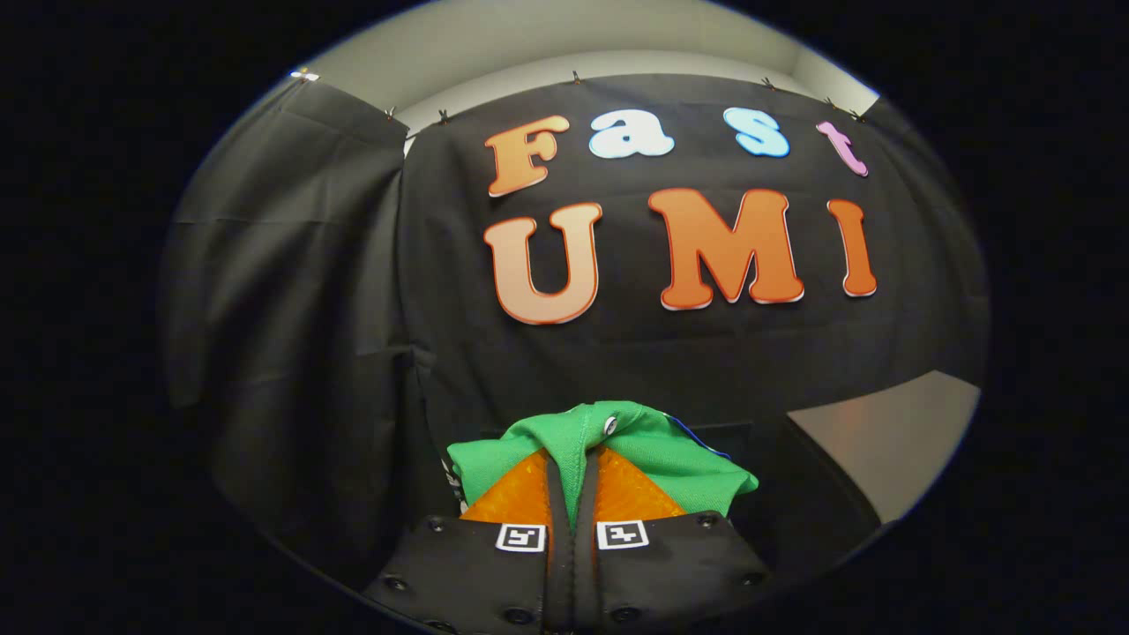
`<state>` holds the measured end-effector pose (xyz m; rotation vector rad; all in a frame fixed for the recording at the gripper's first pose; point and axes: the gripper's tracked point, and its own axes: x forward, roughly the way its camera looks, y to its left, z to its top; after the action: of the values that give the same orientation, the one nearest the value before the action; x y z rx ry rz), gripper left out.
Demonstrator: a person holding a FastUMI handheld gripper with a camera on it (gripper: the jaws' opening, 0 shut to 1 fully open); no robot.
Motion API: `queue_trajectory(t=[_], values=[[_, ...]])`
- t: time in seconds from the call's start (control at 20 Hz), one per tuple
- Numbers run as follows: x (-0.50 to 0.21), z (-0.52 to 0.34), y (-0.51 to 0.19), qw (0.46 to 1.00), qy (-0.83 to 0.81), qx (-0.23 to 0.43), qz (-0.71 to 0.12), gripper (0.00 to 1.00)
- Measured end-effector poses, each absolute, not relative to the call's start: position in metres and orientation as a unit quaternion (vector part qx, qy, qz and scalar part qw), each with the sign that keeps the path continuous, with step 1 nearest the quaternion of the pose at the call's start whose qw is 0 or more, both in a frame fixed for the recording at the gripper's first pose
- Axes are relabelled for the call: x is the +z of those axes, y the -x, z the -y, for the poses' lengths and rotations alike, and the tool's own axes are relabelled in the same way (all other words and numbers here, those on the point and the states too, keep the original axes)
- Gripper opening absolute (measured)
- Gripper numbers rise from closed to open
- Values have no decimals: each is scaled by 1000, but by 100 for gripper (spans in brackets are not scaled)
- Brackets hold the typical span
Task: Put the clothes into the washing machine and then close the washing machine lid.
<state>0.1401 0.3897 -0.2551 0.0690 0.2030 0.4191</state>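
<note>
Gripping: the gripper (573, 481) is clamped on a green garment (644, 450), both fingers pressed together with a fold of the cloth pinched in the narrow seam between them.
Fingers: the two fingers (520, 498) run forward side by side, almost touching, with only the trapped fabric separating them; each carries a small square marker (520, 536) near its base.
Garment: green cloth, bunched and folded, draped over and ahead of the fingertips and spilling to either side of them, further on the right.
Garment detail: a small round metal snap or rivet (610, 426) sits on the top fold, just beyond the fingertips; a thin blue edge (697, 437) shows at the far right side of the bundle.
Garment position: held up in front of the booth wall, apart from any surface that can be seen.
Backdrop: black cloth wall (291, 291) hangs beyond the garment, clipped along its top edge, with a pale wall (547, 40) above it.
Lower right: a pale, flat surface (882, 432) lies beyond and to the right of the garment; what it belongs to cannot be told.
</note>
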Motion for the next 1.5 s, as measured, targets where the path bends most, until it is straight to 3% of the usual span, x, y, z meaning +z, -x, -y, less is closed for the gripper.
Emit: queue_trajectory(t=[0.65,0.85,1.2,1.25,1.5], values=[[-541,-407,-167,916,-10,146,-374,8],[-573,-407,-159,894,-34,118,-431,8],[-577,-411,-161,889,-24,123,-440,9],[-580,-411,-160,886,-24,120,-447,13],[-585,-406,-155,877,-15,111,-466,85]])
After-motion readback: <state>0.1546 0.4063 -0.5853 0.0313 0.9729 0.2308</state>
